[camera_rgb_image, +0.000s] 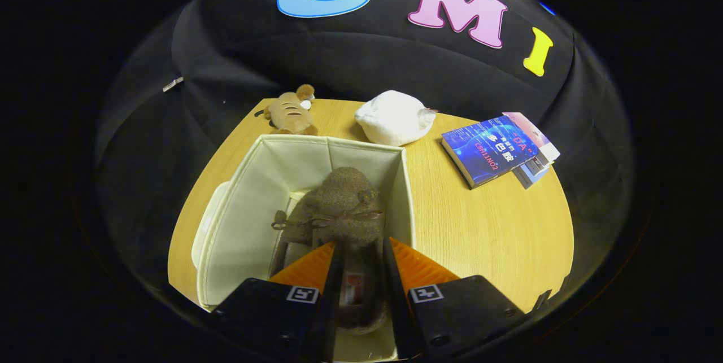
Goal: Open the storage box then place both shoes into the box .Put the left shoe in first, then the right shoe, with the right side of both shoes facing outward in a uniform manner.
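Observation:
A cream fabric storage box [248,205] stands open on the wooden table. My gripper [361,250] hangs over its right part, and both orange fingers [308,267] press on the sides of a brown suede shoe [350,205] with a bow lace. The shoe points away from me, toe toward the box's far wall. A second brown shoe [294,227] lies just left of it in the box, mostly hidden by the held shoe and the left finger. The box's cream lid [206,227] leans outside the left wall.
Beyond the box lie a brown plush toy [289,112] and a white soft bundle [394,117]. A blue book [490,149] on other books rests at the table's far right. Bare wooden tabletop [480,227] spreads right of the box.

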The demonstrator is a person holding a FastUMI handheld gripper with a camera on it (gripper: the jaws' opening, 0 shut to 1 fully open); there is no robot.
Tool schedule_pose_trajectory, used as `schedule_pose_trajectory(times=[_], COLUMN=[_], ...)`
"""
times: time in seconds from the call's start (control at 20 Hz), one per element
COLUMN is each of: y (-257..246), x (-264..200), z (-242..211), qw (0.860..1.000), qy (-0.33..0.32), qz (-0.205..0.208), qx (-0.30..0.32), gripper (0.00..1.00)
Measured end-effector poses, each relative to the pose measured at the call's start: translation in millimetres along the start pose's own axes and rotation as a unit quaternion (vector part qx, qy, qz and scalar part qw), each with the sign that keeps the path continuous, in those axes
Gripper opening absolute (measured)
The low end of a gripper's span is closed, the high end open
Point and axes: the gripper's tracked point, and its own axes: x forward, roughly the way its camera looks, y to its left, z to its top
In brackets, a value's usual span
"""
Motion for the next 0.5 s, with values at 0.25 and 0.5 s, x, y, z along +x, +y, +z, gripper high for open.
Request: schedule_pose_trajectory(times=[0.25,0.5], y=[0.7,-12.2], x=[-12.9,-20.6], z=[18.9,26.0], qw=[0.999,0.998], qy=[-0.045,-0.062], qz=[-0.001,-0.002], qx=[-0.02,-0.024], gripper=[0.98,0.98])
